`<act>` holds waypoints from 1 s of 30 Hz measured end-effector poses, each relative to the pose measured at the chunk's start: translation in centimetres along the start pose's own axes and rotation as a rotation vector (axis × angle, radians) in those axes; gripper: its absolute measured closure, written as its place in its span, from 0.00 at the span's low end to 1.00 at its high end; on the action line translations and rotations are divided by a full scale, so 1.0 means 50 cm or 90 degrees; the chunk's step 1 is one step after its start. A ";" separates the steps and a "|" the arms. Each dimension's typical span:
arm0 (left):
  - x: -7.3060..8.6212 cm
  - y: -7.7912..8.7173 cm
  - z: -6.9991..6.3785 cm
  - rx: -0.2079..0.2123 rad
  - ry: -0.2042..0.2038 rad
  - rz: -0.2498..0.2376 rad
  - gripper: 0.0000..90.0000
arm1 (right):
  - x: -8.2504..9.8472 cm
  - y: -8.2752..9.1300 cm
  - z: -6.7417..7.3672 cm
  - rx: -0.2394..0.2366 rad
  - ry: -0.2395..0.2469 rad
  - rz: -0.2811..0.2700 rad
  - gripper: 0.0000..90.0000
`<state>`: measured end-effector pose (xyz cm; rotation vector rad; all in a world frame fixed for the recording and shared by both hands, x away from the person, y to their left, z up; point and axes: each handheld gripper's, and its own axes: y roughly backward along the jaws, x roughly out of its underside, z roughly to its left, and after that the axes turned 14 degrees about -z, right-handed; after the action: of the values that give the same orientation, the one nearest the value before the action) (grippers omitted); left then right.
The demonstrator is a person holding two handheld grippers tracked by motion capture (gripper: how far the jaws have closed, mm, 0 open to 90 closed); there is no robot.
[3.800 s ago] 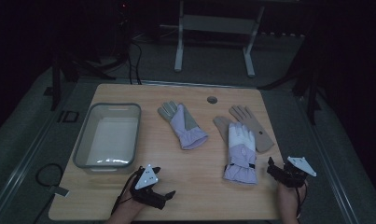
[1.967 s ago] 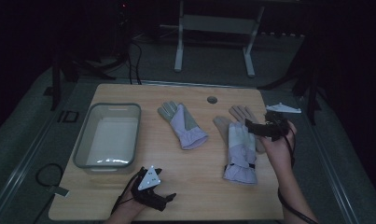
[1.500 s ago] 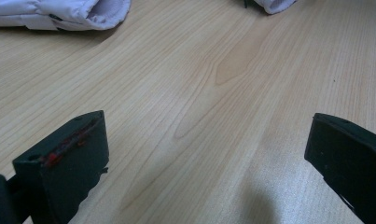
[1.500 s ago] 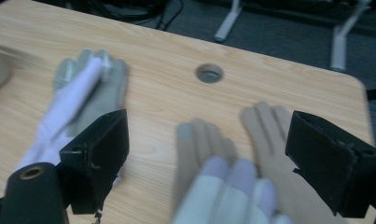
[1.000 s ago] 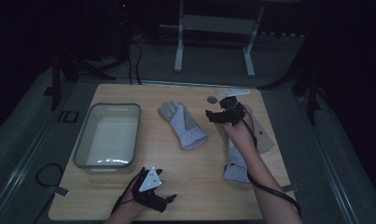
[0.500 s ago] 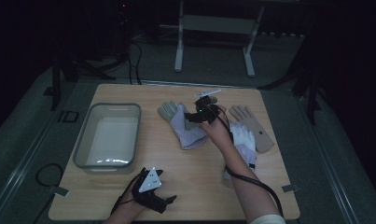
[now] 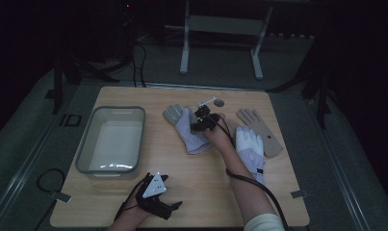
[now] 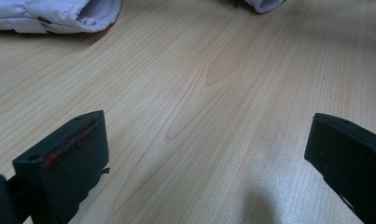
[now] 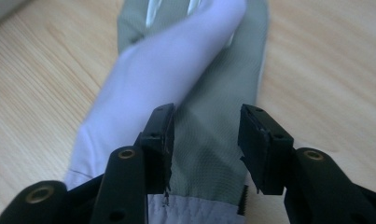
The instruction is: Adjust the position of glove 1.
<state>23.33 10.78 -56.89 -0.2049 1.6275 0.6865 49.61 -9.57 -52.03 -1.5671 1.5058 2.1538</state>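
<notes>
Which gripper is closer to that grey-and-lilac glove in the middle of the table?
The right gripper: it sits right over the glove, jaws straddling it. The left gripper rests near the table's front edge.

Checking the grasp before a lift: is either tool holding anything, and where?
Nothing is held. The right tool, jaws just closing, straddles the left glove near its cuff, pads apart. The left tool is open.

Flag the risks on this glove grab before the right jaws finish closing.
1. The right gripper, jaws just closing, straddles the left glove with gaps at both pads; on flat fabric it may pinch one layer and slip.
2. The glove lies folded over itself, so a lift could let it unfold and dangle.
3. The bin sits beyond it; a trailing cuff might catch its rim.
</notes>
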 end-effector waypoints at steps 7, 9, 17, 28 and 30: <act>0.000 0.000 -0.001 -0.001 -0.002 0.001 0.00 | 0.027 -0.022 0.002 -0.013 -0.008 0.007 0.68; 0.000 0.000 0.000 -0.002 -0.001 0.000 0.00 | 0.025 -0.023 0.005 -0.010 -0.006 0.012 0.71; 0.000 0.000 -0.001 -0.001 -0.004 0.003 0.00 | 0.024 -0.025 0.012 0.001 -0.009 0.013 0.84; 0.000 -0.001 0.000 -0.001 -0.003 0.005 0.00 | -0.005 0.029 0.051 0.060 -0.059 -0.044 0.97; 0.000 -0.001 0.000 -0.001 -0.004 0.006 0.00 | -0.013 0.050 0.056 0.074 -0.070 -0.062 0.97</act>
<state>23.34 10.73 -56.89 -0.1965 1.6224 0.6947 46.60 -8.51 -49.91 -1.4297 1.4606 2.0257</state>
